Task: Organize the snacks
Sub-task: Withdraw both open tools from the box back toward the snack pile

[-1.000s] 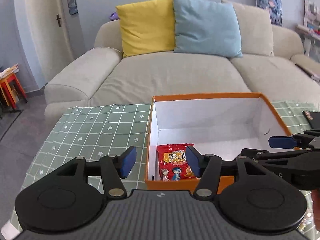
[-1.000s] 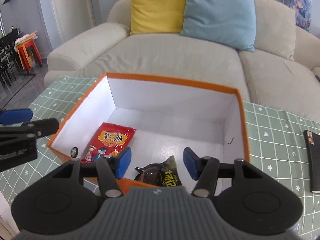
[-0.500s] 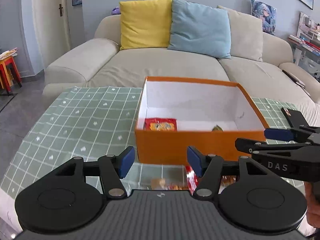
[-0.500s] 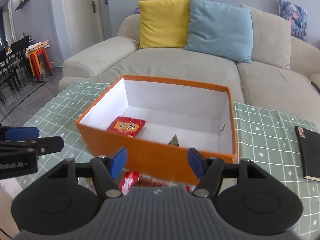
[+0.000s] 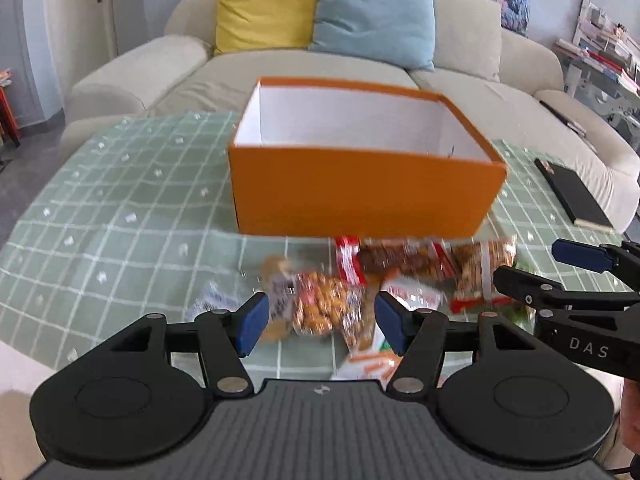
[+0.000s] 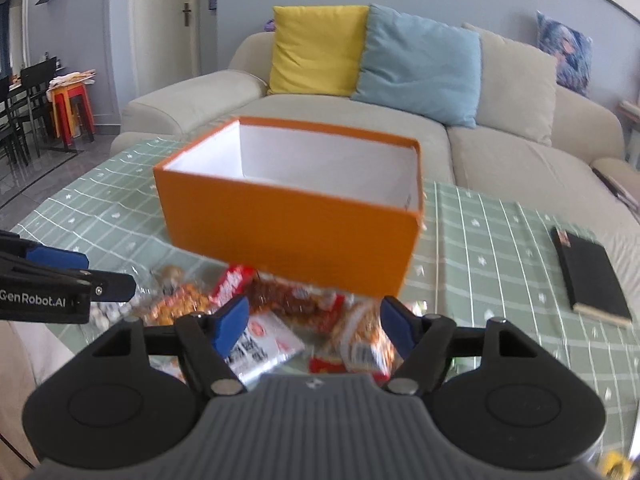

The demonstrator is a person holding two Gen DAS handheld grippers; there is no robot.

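Two grippers are in front of me, both over the near edge of the table (image 5: 120, 200), which wears a green checked cloth. My left gripper (image 5: 318, 322) has its blue pads wide apart with nothing pinched; through the gap I see a packet of orange-brown nuts (image 5: 324, 312) lying on the cloth below, not touched as far as I can tell. My right gripper (image 6: 314, 326) is opening its jaws at this moment; they grip nothing, and a white packet (image 6: 264, 346) and a peanut packet (image 6: 362, 344) lie under the gap. From the left camera I see the right gripper reaching in at the right edge, and the right camera shows the left one at its left edge.

The snacks (image 5: 400, 276) sit in a loose heap on the cloth, just in front of the box (image 5: 360, 200) and near my fingertips. Motion blur keeps me from reading any labels. That box is orange outside, white inside, open on top; from this low angle I see only its bare inner walls, so I cannot tell what lies on its floor.

A black notebook (image 6: 592, 276) lies on the cloth to the right, well apart from the heap. Behind the table stands a beige sofa (image 6: 360, 120) with a yellow cushion (image 6: 316, 50) and a blue cushion (image 6: 420, 62) side by side.
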